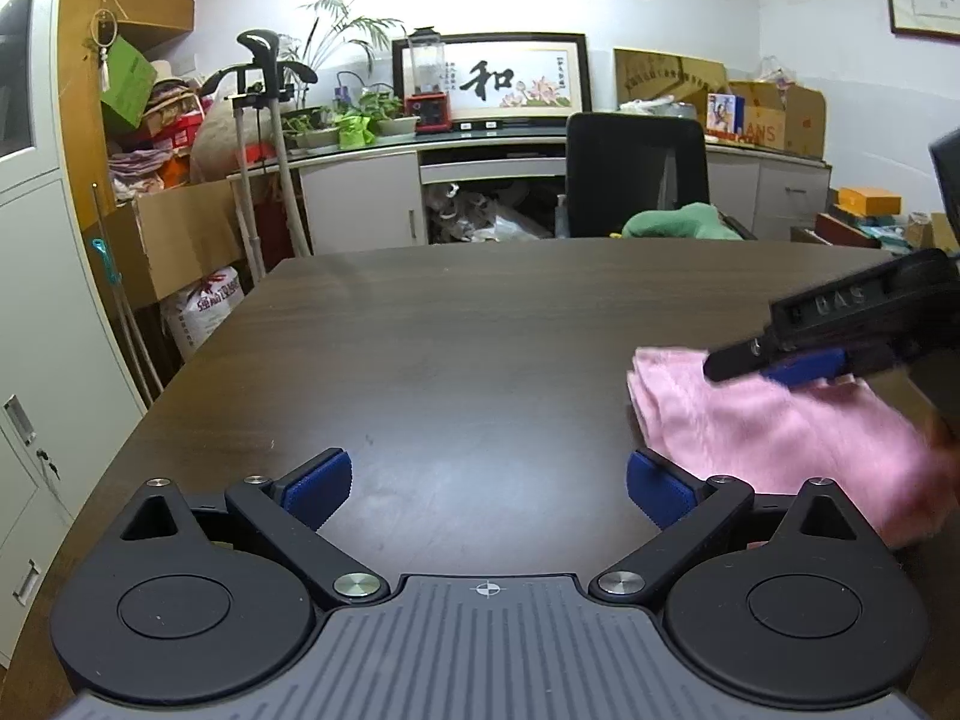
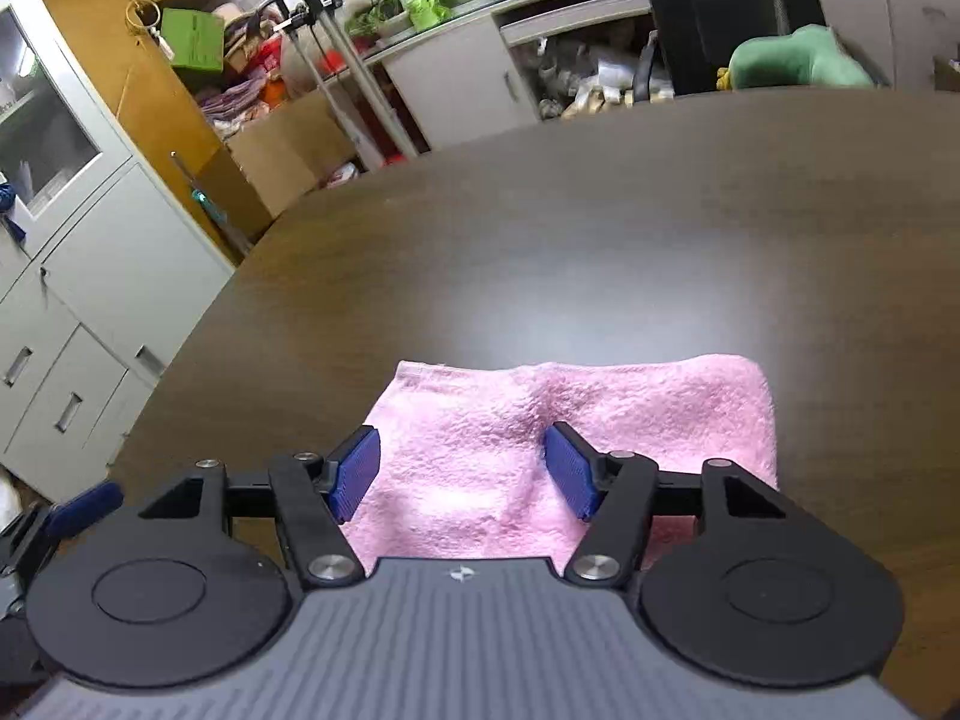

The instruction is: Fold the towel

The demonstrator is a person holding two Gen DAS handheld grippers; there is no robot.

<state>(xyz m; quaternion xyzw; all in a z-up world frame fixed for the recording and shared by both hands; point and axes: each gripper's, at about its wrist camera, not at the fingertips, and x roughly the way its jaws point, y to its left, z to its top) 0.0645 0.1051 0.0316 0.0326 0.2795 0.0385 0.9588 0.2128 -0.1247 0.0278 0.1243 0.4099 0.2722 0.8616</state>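
While folded pink towel (image 2: 564, 438) lies long axis left-right on table (image 2: 540, 252), both tongs (image 1: 489, 489) (image 2: 462, 471) released.

We are looking across a dark wooden worktop (image 1: 480, 360) toward a black office chair (image 1: 636, 174) standing at its far edge, with a green plush toy (image 1: 678, 222) lying just beside it. Behind, potted plants (image 1: 360, 114) and a red-based blender (image 1: 427, 84) are sitting on a grey cabinet (image 1: 360, 198), and cardboard boxes (image 1: 180, 234) are piling up at the left.
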